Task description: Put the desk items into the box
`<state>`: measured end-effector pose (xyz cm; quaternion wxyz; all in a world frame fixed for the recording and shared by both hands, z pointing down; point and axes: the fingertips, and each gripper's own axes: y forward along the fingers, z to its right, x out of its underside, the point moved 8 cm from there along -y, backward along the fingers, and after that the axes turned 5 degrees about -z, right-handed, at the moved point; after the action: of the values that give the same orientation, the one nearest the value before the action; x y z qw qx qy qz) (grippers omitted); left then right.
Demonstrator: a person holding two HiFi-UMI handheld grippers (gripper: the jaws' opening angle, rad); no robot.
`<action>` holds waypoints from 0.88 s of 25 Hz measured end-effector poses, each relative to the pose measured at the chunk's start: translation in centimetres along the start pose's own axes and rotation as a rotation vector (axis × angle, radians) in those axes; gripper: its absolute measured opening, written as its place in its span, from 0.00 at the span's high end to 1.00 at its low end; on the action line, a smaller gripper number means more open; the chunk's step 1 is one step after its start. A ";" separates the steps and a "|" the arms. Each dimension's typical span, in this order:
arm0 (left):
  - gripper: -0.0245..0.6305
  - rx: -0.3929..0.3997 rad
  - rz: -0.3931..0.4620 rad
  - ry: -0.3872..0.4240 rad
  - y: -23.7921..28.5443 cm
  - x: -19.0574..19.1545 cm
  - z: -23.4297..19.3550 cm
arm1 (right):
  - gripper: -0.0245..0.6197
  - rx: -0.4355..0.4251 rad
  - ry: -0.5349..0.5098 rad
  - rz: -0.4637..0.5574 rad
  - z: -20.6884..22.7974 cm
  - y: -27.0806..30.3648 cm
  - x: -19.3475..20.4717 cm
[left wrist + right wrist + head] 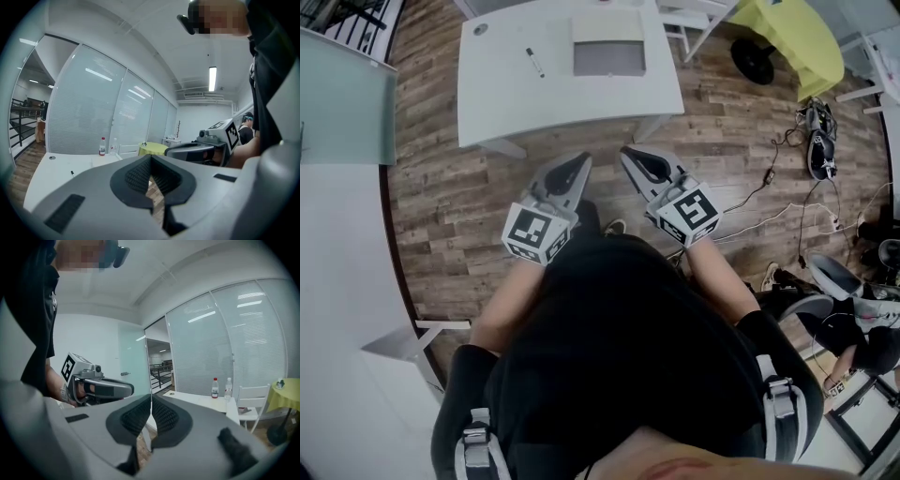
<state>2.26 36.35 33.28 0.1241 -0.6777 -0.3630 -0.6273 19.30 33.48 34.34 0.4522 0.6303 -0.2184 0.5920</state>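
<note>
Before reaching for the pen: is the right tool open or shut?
Shut. The right tool holds nothing; its jaws stand together.

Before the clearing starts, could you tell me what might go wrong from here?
The thin black marker pen lies flat on the white desk; it could roll when nudged. The left hand-held gripper and the right hand-held gripper are shut and must open first. Loose black and white cables on the wooden floor: trip risk.
</note>
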 end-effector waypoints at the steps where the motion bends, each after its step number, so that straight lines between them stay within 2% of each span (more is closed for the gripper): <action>1: 0.95 0.002 0.000 -0.003 0.3 -0.1 -0.7 | 0.93 -0.001 0.001 -0.005 0.4 0.6 -0.2; 15: 0.95 0.009 0.017 -0.047 3.0 -1.7 -13.2 | 0.93 0.010 0.018 -0.055 5.2 11.5 -3.2; 22: 0.95 0.025 0.024 -0.052 3.6 -3.0 -18.7 | 0.93 0.011 0.006 -0.068 6.1 16.9 -5.3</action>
<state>-9.49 21.11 34.96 0.1304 -0.6964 -0.3657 -0.6035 7.89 18.68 35.30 0.4693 0.6382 -0.1920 0.5793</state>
